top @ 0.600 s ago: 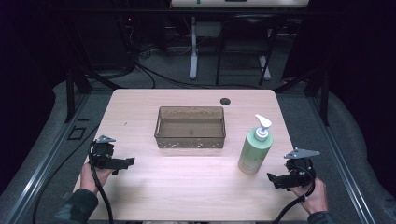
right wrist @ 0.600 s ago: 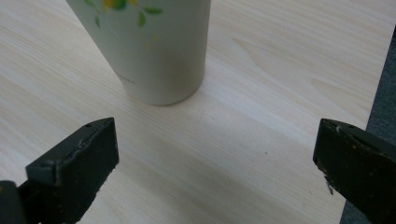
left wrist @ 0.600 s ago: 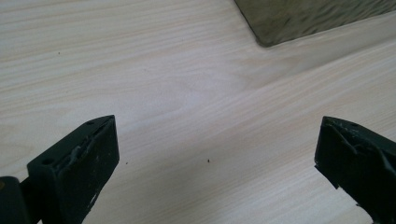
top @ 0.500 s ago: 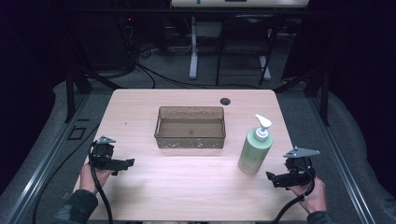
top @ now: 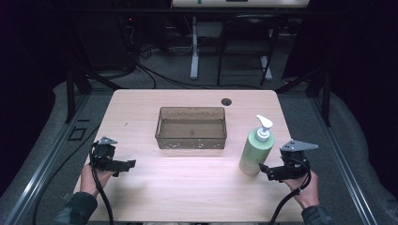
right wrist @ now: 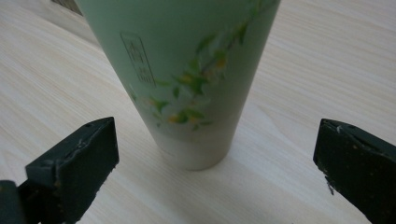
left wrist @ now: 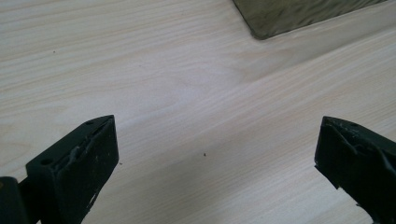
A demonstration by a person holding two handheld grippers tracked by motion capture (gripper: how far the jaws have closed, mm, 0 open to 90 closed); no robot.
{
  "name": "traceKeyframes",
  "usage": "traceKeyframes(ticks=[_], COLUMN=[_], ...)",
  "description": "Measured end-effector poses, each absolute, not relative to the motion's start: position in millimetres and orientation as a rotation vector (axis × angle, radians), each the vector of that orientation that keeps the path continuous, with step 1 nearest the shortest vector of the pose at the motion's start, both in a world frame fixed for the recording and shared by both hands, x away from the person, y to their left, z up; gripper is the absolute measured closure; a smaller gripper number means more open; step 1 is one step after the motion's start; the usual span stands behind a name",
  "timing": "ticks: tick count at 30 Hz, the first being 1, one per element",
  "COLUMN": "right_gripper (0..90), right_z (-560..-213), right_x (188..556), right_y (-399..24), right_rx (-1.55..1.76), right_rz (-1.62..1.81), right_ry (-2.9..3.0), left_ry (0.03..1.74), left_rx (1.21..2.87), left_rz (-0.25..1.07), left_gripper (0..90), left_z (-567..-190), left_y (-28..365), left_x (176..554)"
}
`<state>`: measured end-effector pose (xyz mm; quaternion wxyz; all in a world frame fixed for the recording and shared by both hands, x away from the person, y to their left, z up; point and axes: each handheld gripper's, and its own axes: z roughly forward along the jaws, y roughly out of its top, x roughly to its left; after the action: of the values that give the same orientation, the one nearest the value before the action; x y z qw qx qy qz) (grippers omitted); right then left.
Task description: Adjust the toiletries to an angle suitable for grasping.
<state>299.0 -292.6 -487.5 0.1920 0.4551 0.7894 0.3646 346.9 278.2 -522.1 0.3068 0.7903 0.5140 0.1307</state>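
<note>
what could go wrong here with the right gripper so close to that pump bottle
1. The green pump bottle is tall, upright and narrows toward its base, so a nudge from one jaw of the open right gripper might tip it.
2. The jaws aim low, near the base; a low grip could let the bottle lean or slip when lifted.
3. The brown bin stands just beside it, so a toppling bottle could strike its wall.
</note>
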Motion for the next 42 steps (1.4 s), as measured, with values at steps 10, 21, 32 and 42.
traceKeyframes(ticks=[10, 21, 32, 42], right_gripper=[0.0, 8.1, 12.0, 12.1], right_z=[-476, -470, -471, -471], right_x=[314, 322, 320, 323], right_y=[-275, -265, -257, -239], right_rx=[1.235, 1.209, 1.192, 1.183], right_rz=[1.121, 1.172, 1.167, 1.161], right_ry=[2.165, 2.085, 2.068, 2.078], left_ry=[1.354, 1.346, 1.331, 1.329], left_rx=[2.098, 2.099, 2.106, 2.105], left_rz=[0.322, 0.328, 0.326, 0.325], left_gripper=[0.0, 0.0, 0.0, 0.0], left_z=[-523, -522, -522, -522], left_y=[277, 276, 275, 276], left_x=[349, 349, 350, 350])
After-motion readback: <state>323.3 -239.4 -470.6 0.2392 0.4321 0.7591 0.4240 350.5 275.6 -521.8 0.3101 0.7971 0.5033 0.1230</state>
